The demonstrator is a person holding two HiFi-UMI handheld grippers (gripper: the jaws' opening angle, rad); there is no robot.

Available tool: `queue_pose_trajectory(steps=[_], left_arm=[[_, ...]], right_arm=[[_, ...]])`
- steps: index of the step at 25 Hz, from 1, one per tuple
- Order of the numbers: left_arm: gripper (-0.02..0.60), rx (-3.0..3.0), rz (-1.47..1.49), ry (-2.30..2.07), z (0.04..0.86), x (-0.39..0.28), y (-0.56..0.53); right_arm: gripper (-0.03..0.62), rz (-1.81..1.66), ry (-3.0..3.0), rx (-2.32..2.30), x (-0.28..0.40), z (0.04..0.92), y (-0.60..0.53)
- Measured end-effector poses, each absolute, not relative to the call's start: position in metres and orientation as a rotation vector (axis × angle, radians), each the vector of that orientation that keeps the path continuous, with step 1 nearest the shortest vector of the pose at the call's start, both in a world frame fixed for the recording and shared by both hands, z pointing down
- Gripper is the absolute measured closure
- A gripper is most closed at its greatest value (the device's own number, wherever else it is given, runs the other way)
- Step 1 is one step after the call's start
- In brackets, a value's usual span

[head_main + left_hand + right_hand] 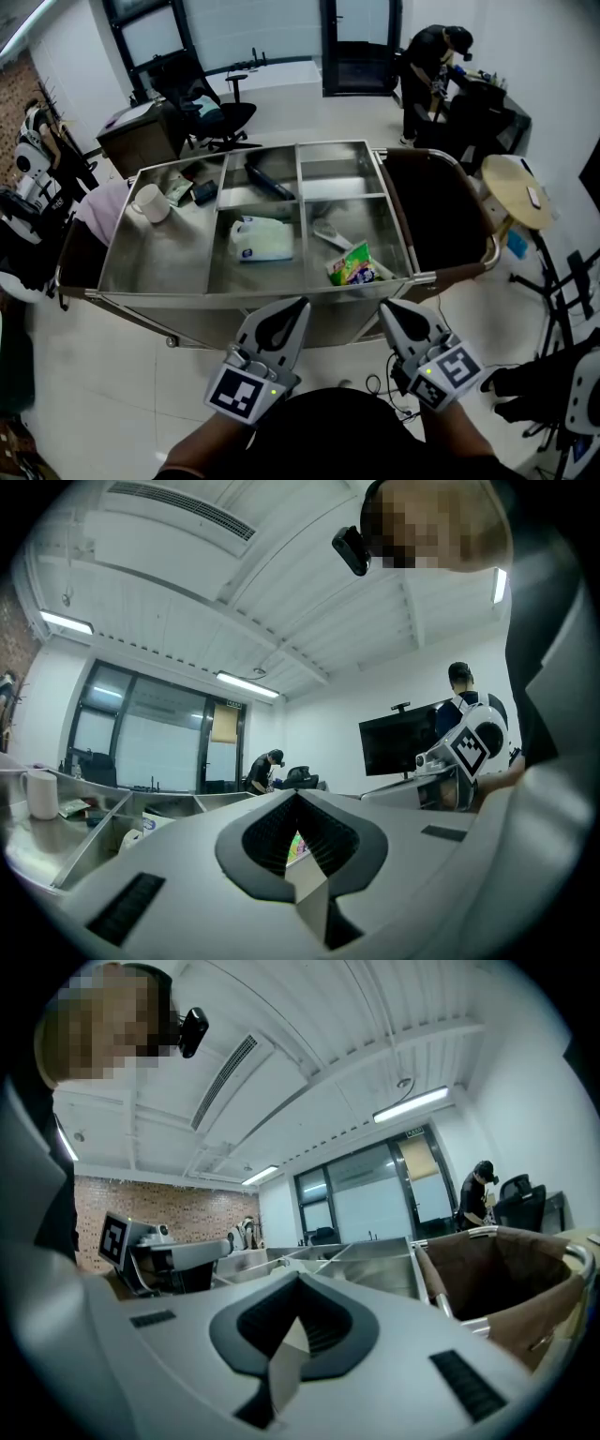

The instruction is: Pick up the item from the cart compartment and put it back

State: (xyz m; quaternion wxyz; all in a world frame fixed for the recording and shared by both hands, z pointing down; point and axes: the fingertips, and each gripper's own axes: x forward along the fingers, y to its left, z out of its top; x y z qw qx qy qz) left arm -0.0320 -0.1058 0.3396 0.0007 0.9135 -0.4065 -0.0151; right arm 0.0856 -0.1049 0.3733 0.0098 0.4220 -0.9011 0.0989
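A steel cart point(169, 296) stands crosswise just ahead of the person, divided into open compartments. In its large left compartment, at about ten o'clock in the head view, a white mug point(150, 202) sits upright. A small green packet point(178, 191) and a dark flat thing point(204, 192) lie just to the mug's right, near the far wall. In the far middle compartment, at twelve o'clock, a black tool point(269, 181) lies slantwise. The near middle compartment holds a white jug point(262, 240) on its side. In the near right compartment a white brush-like thing point(330, 234) lies beside a bright green snack bag point(350, 265), which leans at the front wall. A brown cloth bag point(436, 220) hangs open on the cart's right end, at two o'clock.

Both claws hover at six o'clock, just short of the cart's near rim and apart from everything in it. The left claw point(292, 311) points towards the jug's compartment. Its jaws meet at the tips with nothing between them point(298, 801). The right claw point(398, 311) points towards the snack bag's compartment, and its jaws are likewise pressed together and empty point(298, 1286). Every item lies in its compartment, none of them held.
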Motion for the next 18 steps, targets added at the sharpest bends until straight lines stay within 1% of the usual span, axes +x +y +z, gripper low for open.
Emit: queue_pose_trajectory(steps=[18], left_arm=[[0.581, 2.849, -0.018, -1.272, 0.351, -0.028, -0.108]], right_arm=[[0.582, 0.321, -2.794, 1.352, 0.097, 0.37, -0.112]])
